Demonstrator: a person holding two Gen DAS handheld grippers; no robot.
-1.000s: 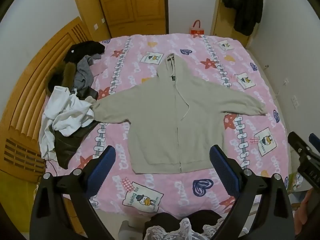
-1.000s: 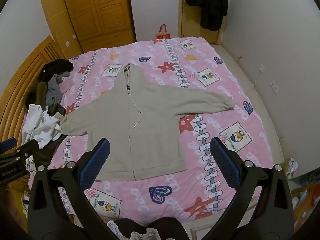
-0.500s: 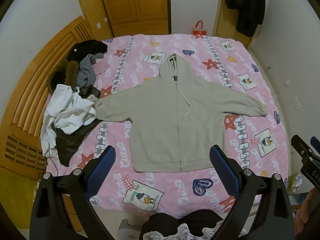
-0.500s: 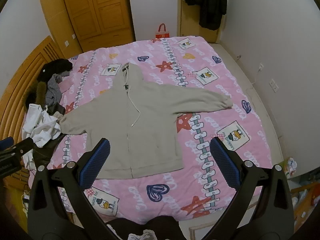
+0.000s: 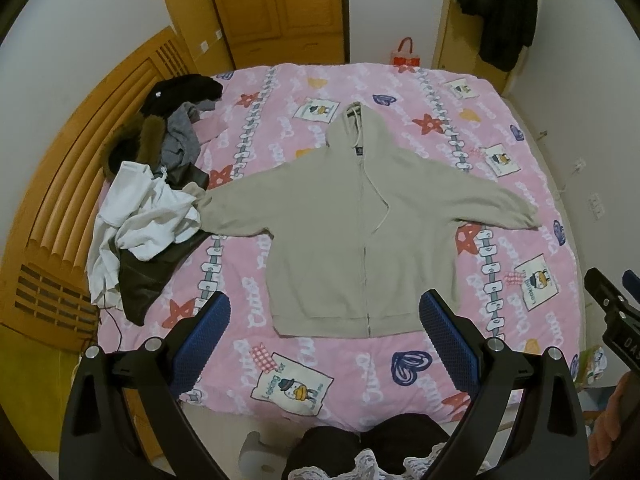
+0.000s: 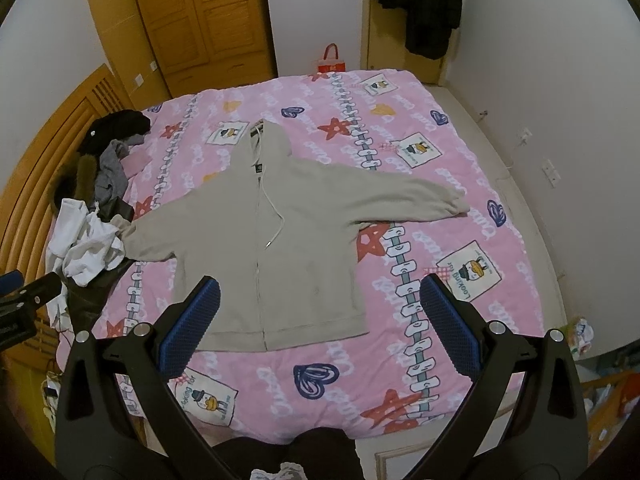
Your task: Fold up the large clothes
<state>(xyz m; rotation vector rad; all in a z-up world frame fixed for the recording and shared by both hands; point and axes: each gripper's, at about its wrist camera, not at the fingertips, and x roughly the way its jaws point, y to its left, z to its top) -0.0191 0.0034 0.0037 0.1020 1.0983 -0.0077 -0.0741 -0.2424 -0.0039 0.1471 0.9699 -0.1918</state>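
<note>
A beige zip hoodie lies flat and face up on the pink patterned bed, sleeves spread out, hood toward the far wall. Its left sleeve end runs under the white garment. My left gripper hangs open high above the bed, near the hoodie's hem, holding nothing. My right gripper is likewise open and empty, above the hem. Each gripper shows at the edge of the other's view: the right gripper, the left gripper.
A heap of clothes lies at the bed's left side: a white garment, dark jackets and a grey piece. A wooden headboard rises at the left. Wooden wardrobe doors, a red bag and a hanging black coat stand beyond.
Both grippers have drawn back and up a little from the bed, so the hoodie sits slightly farther in each view. The hoodie itself has not moved.
</note>
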